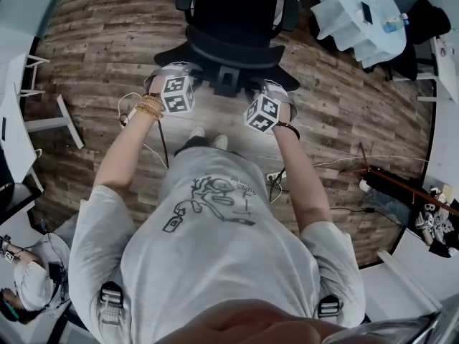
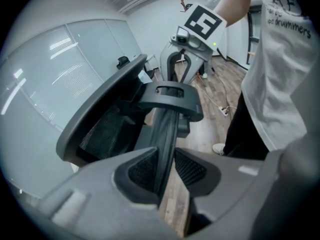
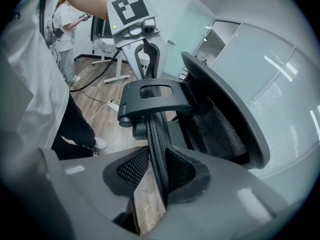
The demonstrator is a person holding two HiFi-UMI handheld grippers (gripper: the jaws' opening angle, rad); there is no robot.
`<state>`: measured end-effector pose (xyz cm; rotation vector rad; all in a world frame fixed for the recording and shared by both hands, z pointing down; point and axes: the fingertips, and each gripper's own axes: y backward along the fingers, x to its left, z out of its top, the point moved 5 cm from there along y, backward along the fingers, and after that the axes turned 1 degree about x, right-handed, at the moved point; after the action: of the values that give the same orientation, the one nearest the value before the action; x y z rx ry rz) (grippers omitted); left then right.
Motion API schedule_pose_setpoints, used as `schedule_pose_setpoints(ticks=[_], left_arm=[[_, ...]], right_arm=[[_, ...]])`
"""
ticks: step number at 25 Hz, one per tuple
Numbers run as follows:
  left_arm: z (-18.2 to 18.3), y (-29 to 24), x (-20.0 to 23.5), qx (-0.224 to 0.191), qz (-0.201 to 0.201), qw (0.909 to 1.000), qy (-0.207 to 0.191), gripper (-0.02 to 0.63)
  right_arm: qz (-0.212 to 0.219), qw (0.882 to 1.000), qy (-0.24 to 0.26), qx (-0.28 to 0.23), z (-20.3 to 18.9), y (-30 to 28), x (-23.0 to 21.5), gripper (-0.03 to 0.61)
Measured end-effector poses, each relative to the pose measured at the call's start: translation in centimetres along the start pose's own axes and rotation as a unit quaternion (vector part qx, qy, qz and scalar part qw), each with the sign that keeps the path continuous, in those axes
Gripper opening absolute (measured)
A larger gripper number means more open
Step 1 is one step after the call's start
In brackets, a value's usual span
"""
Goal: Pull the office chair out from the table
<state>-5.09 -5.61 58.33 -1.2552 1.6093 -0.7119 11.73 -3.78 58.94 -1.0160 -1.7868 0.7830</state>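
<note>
The black office chair (image 1: pixel 231 21) stands on the wood floor just ahead of me, its back toward me. Both grippers hold the top rim of its backrest. My left gripper (image 1: pixel 174 76) is shut on the left part of the rim, my right gripper (image 1: pixel 267 93) on the right part. In the left gripper view the thin backrest edge (image 2: pixel 167 129) runs between the mesh pads of the left gripper (image 2: pixel 165 170), which press on it. The right gripper view shows the same grip: the backrest edge (image 3: pixel 154 134) sits clamped in the right gripper (image 3: pixel 156 173). The headrest bracket (image 3: pixel 150 98) lies between the two.
A white table (image 1: pixel 351 31) with small items stands at the upper right, white desk legs (image 1: pixel 51 122) at the left. Cables (image 1: pixel 337 165) trail over the floor on the right. Another person (image 3: pixel 62 29) stands farther back. Glass partitions (image 2: pixel 75 64) lie behind the chair.
</note>
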Motion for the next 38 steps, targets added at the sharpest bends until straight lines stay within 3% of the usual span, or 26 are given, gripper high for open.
schedule_pose_setpoints(ticks=[23,38], left_arm=[[-2.6,6.7,-14.8,-0.019,-0.001,0.9998,-0.009,0.103],[-3.5,11.6,-26.2,-0.024,-0.006,0.9996,-0.01,0.103]], right_arm=[[-0.016,0.999,-0.027,0.02,2.8,5.7,15.3,0.123],[0.005,0.999,-0.045,0.03,4.1,10.6,26.5,0.124]])
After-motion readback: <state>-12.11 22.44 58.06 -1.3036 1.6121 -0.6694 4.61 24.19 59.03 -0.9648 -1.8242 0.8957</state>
